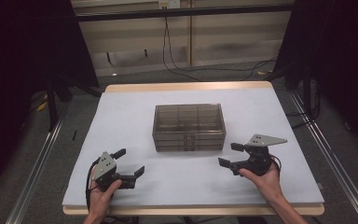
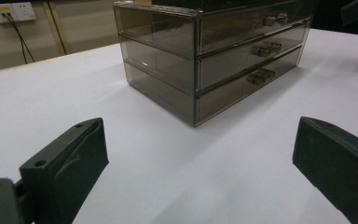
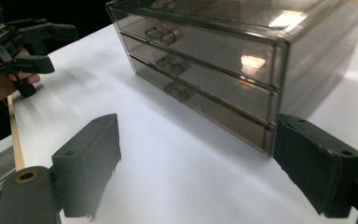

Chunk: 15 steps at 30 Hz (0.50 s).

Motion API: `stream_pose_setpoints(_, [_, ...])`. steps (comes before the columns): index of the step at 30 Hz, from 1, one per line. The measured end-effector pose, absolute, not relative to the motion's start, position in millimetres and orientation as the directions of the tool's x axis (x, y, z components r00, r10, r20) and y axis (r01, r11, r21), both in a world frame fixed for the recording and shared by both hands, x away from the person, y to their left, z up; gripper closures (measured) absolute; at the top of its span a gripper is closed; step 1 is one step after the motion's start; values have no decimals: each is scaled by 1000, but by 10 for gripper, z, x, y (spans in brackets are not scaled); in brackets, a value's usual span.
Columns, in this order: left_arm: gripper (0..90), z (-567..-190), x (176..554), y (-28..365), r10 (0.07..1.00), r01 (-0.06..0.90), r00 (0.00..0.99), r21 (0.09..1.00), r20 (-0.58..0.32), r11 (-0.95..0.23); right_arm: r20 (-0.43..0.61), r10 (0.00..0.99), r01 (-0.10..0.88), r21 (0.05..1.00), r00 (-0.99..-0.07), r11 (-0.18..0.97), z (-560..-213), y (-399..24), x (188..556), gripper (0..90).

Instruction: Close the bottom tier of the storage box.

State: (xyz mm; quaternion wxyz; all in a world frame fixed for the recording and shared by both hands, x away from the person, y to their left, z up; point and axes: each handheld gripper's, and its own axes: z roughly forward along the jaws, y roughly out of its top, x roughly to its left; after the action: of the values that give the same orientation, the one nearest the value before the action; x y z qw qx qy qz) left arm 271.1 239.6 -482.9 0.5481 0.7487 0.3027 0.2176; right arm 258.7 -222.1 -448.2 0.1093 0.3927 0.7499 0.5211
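Holding both claws, left claw [image 1: 131, 162] and right claw [image 1: 230, 154], spread open and empty, I flank the smoky transparent plastic three-drawer box [image 1: 189, 127] mid-tabletop [image 1: 126, 112], all drawers shut; next I'd judge reaching a drawer handle [image 3: 162, 35].

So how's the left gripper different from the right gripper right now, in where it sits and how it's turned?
The left gripper sits left of the drawer box, jaws pointing right and away from the person; the right gripper sits on the other side, jaws pointing left. The left gripper's grey plate faces up-left; the right gripper's juts out to the right. Both are open, empty, hand-held and clear of the box.
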Motion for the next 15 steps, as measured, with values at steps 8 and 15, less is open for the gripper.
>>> stream_pose_setpoints(8, [31, -4828, 2711, 2398, 694, 208, 720, 953, 3, -219, 238, 723, 472, 871, -649, 137, -4501, -2400, 2471, 105])
stream_pose_setpoints(15, [31, -4830, 2709, 2392, 691, 207, 723, 953, 5, -223, 224, 765, 471, 874, -604, 116, -4517, -2540, 2380, 109])
